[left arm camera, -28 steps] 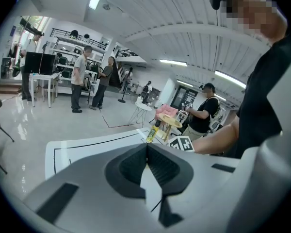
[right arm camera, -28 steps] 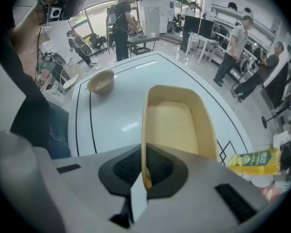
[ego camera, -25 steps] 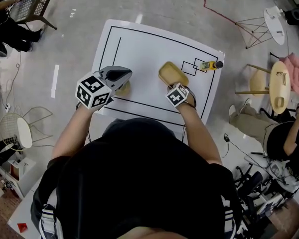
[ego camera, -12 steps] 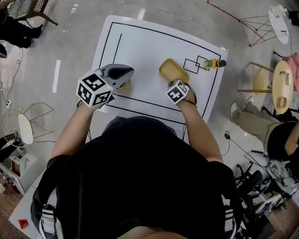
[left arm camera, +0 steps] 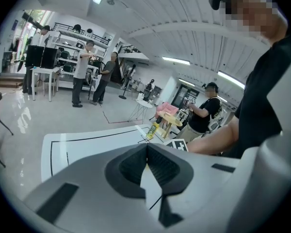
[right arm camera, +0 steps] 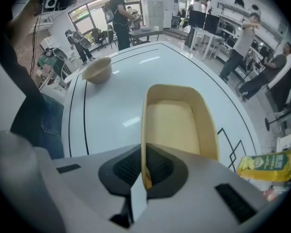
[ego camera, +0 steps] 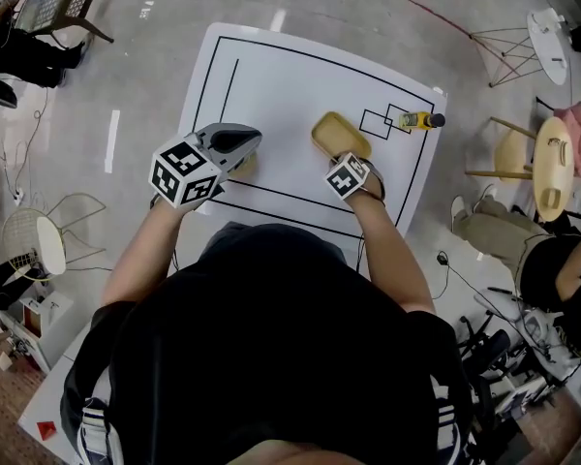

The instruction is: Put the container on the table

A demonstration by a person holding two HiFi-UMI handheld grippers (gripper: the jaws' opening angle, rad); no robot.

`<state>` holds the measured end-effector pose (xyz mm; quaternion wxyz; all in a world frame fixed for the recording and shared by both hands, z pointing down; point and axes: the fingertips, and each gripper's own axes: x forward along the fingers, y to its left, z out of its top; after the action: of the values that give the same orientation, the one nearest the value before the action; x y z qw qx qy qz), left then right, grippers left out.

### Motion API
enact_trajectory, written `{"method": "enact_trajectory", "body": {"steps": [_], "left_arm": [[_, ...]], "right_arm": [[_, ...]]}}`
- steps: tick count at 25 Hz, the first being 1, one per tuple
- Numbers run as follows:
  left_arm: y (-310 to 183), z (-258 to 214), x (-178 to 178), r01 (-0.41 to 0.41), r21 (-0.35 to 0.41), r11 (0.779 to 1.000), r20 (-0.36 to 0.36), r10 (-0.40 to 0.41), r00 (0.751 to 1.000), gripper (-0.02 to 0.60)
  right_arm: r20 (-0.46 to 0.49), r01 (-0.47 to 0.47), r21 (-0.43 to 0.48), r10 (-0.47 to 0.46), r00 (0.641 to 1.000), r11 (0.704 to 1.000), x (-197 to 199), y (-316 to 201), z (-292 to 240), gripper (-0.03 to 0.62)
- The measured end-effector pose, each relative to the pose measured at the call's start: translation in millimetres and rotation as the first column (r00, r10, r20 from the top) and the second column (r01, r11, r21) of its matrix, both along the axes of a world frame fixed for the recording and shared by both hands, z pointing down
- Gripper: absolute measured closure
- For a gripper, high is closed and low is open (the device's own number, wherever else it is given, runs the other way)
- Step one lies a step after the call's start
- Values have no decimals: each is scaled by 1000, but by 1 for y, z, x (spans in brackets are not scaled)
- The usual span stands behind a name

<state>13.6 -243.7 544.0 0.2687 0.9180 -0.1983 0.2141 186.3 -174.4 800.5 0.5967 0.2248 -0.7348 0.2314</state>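
The container (right arm camera: 177, 125) is a tan rectangular tub, empty, and my right gripper (right arm camera: 143, 149) is shut on its near rim. In the head view the container (ego camera: 339, 135) lies over the table's right half, just beyond the right gripper (ego camera: 346, 160). I cannot tell whether its base touches the white table (ego camera: 281, 85). My left gripper (ego camera: 240, 143) hovers over the table's near left with its jaws pressed together and nothing between them; in the left gripper view the left gripper (left arm camera: 146, 147) points across the table.
A tan bowl (right arm camera: 98, 70) sits on the table, mostly hidden under the left gripper in the head view. A yellow bottle (ego camera: 416, 120) lies on a drawn square near the table's right edge. Chairs (ego camera: 523, 158) and people (left arm camera: 82, 72) surround the table.
Nothing of note: both grippers hold their places and the right one keeps its hold on the container. Only the head camera has shifted slightly.
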Motion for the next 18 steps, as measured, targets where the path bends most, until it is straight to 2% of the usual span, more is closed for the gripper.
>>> {"method": "enact_trajectory", "body": {"steps": [18], "left_arm": [[5, 3, 0, -8, -11, 1000, 3, 8, 1000, 574]], "right_arm": [[-17, 6, 22, -5, 1000, 1000, 1, 2, 12, 585]]}}
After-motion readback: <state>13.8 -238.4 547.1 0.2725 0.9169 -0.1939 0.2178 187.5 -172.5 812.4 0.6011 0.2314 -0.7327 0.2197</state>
